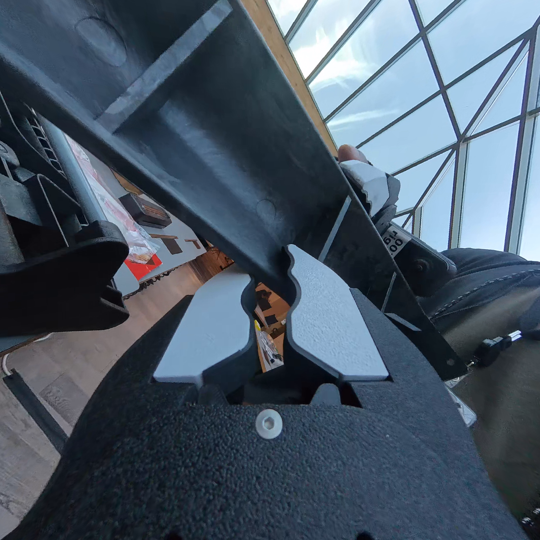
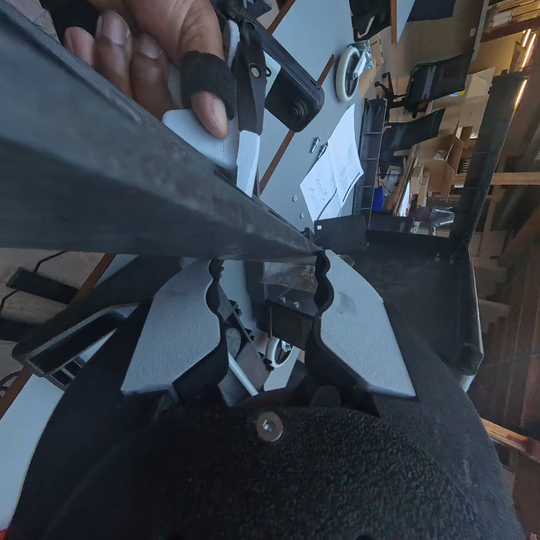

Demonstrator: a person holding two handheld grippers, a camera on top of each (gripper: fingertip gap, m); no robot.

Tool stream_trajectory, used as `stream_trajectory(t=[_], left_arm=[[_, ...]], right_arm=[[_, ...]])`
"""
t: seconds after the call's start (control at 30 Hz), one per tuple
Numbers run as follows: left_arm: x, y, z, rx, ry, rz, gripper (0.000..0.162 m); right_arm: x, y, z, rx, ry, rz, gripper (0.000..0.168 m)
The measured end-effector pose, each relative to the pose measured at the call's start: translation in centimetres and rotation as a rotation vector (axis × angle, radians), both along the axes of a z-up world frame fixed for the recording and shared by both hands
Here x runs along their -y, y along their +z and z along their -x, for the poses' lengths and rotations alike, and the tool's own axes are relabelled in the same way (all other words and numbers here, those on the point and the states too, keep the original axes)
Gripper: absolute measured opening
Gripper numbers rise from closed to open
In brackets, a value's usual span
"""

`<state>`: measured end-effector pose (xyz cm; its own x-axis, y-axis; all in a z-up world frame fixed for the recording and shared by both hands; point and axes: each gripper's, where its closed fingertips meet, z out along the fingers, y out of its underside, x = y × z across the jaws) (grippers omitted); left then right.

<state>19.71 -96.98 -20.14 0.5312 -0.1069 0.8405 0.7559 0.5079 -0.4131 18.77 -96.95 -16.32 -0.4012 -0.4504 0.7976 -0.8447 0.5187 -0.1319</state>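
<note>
A large black ribbed plastic panel (image 1: pixel 204 146) is held up in the air between both grippers. My left gripper (image 1: pixel 270 271) is shut on the panel's lower rim, with the grey fingers (image 1: pixel 327 315) close together around it. My right gripper (image 2: pixel 267 258) grips the same panel (image 2: pixel 117 190), which runs in from the left and ends at the fingertips; the jaws stand wide apart across its thickness. In the left wrist view the right gripper (image 1: pixel 368 184) sits on the panel's far edge. In the right wrist view the left gripper (image 2: pixel 245 155) and a hand (image 2: pixel 146 58) show behind the panel.
A grey table (image 2: pixel 306 43) holds a paper sheet (image 2: pixel 336 175), loose screws (image 2: pixel 318 146) and a caster wheel (image 2: pixel 349 76). A black open frame (image 2: pixel 438 292) stands at the right. A black bracket (image 1: pixel 58 277) is at the left, a plastic bag (image 1: pixel 117 210) behind it. A glass roof (image 1: pixel 438 87) is overhead. Some 5 cm of space lies between my two pairs of fingers.
</note>
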Motion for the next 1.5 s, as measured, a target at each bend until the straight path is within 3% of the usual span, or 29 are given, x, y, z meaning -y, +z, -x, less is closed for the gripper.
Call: stream_trajectory(t=[0.2, 0.37, 0.8, 1.0, 1.2, 1.33, 1.5], left_arm=[[0.4, 0.7, 0.6, -0.056, -0.008, -0.161, 0.016], [1.6, 2.2, 1.8, -0.100, -0.001, -0.340, 0.017], [2.1, 5.9, 4.3, -0.155, 0.017, -0.325, 0.016], [2.6, 2.1, 3.9, -0.018, -0.034, -0.154, 0.017], [4.3, -3.5, 2.6, 0.118, -0.148, -0.052, 0.017], [5.4, -5.8, 2.2, 0.175, -0.177, -0.122, 0.016], [5.7, -5.9, 2.4, 0.173, -0.160, -0.226, 0.016]], right_arm=[[1.0, 0.7, -0.1, -0.038, 0.015, -0.014, 0.066], [2.5, 1.7, 0.3, -0.043, 0.026, -0.046, 0.056], [2.5, 4.7, 2.1, -0.112, -0.016, 0.109, 0.056], [2.5, 0.9, 2.0, 0.046, -0.140, 0.253, 0.054], [3.6, -5.2, 0.9, 0.228, -0.381, 0.457, 0.043], [4.4, -8.1, -0.1, 0.426, -0.584, 0.597, 0.044], [5.3, -8.7, -2.8, 0.683, -0.707, 0.792, 0.052]])
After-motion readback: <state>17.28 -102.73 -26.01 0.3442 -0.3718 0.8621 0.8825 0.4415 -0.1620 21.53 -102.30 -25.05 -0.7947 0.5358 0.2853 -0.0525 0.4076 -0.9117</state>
